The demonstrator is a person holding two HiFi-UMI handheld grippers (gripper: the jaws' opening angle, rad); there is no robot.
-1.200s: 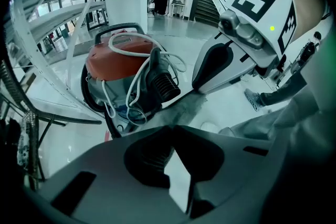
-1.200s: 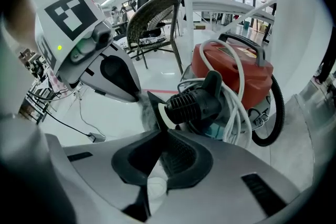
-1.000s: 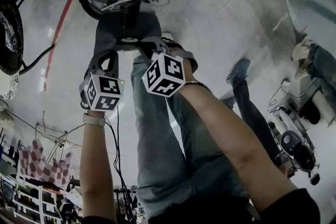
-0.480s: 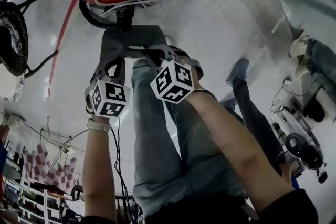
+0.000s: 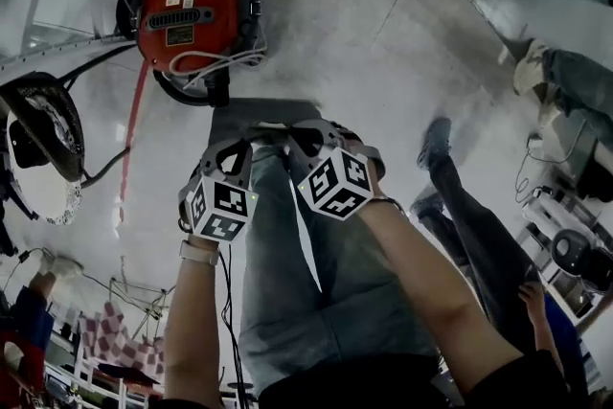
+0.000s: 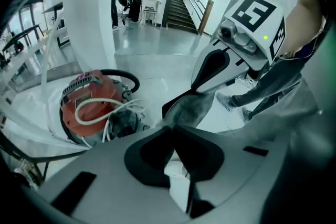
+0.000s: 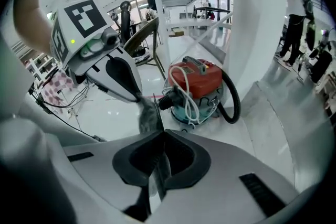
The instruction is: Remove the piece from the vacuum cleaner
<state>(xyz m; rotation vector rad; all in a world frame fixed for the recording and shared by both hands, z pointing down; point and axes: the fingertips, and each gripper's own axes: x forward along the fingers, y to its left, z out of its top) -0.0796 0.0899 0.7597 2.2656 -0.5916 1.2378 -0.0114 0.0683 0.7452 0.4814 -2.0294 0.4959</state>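
Observation:
A red vacuum cleaner (image 5: 187,14) stands on the pale floor with a white cord (image 5: 218,62) coiled on top. A flat grey piece (image 5: 261,118) hangs in the air in front of it, apart from the machine. My left gripper (image 5: 235,148) is shut on the piece's left part and my right gripper (image 5: 302,139) is shut on its right part. In the left gripper view the grey piece (image 6: 190,108) runs from my left gripper (image 6: 176,131) up to the right gripper's fingers (image 6: 210,73). In the right gripper view the piece (image 7: 148,115) sits edge-on in my right gripper (image 7: 160,136), with the vacuum cleaner (image 7: 197,81) beyond.
A black hose (image 7: 233,97) loops off the vacuum cleaner's side. A dark round object (image 5: 43,124) and cables lie on the floor at the left, beside a red strip (image 5: 134,124). The person's legs (image 5: 287,283) stand below the grippers. Other people (image 5: 460,206) stand at the right.
Both grippers have risen together with the grey piece, which now hangs farther from the vacuum cleaner. The head view has shifted so that more of the machine shows.

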